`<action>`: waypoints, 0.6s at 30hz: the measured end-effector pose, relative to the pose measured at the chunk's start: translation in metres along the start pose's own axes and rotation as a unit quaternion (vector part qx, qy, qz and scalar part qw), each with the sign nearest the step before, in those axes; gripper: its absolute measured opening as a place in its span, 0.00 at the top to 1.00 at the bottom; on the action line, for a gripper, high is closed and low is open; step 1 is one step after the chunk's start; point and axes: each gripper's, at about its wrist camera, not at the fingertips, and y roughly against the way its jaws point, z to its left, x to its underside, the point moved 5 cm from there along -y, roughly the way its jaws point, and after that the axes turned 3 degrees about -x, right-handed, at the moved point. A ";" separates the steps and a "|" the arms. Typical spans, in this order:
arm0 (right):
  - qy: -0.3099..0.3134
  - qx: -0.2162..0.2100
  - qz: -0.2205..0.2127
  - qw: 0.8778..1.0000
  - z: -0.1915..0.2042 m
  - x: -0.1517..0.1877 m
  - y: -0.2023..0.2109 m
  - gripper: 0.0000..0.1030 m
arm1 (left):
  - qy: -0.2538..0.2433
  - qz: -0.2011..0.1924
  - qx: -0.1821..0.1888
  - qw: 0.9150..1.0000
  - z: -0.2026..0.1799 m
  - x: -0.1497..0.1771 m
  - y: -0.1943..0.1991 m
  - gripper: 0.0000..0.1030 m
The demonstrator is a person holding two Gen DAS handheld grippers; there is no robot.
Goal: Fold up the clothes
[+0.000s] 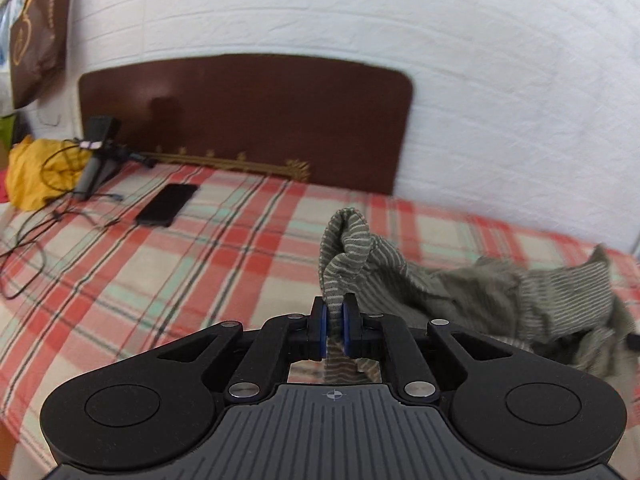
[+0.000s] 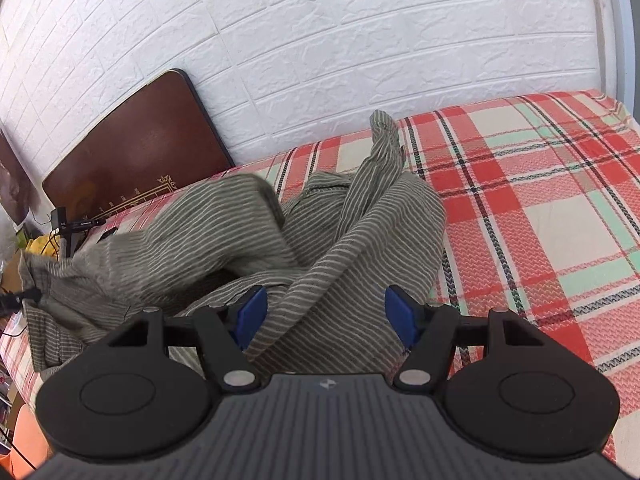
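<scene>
An olive striped garment (image 2: 248,240) lies crumpled on the plaid bed cover (image 2: 540,200). In the left wrist view my left gripper (image 1: 335,312) is shut on a bunched edge of the striped garment (image 1: 352,248), which stands up above the blue pads and trails off to the right, lifted and blurred. In the right wrist view my right gripper (image 2: 326,312) stands open over the garment. Folds of cloth lie between its blue pads (image 2: 252,312) without being pressed. One twisted part of the cloth rises toward the wall.
A dark brown headboard (image 1: 248,112) stands against the white brick-pattern wall. On the bed's far left lie a black phone (image 1: 168,204), a small tripod (image 1: 96,156) with cables and a yellow cloth (image 1: 32,176). A brown bag (image 1: 36,36) hangs at upper left.
</scene>
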 end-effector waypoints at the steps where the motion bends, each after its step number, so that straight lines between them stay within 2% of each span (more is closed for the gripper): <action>1: -0.002 0.000 0.000 1.000 0.000 -0.001 -0.001 0.32 | 0.000 0.008 -0.007 1.000 0.003 0.006 -0.004 0.97; 10: -0.008 0.022 -0.004 1.000 0.000 -0.008 -0.015 0.32 | -0.023 0.045 -0.045 0.998 0.008 0.040 -0.027 0.97; 11: -0.007 0.028 -0.002 1.000 -0.002 -0.008 -0.020 0.36 | -0.025 0.051 -0.047 0.997 0.008 0.043 -0.030 0.97; 13: -0.020 0.020 0.019 0.999 -0.008 -0.005 -0.027 0.73 | -0.025 0.058 -0.048 0.997 0.009 0.047 -0.033 0.97; 14: -0.027 0.015 0.030 0.999 -0.012 -0.003 -0.030 0.99 | -0.023 0.060 -0.047 0.997 0.009 0.048 -0.033 0.97; 15: -0.035 0.011 0.041 0.998 -0.015 -0.001 -0.034 0.98 | -0.023 0.059 -0.047 0.997 0.009 0.049 -0.032 0.97; 18: -0.047 0.006 0.003 0.999 -0.022 -0.011 -0.012 0.98 | -0.030 0.057 -0.048 0.997 0.006 0.046 -0.029 0.97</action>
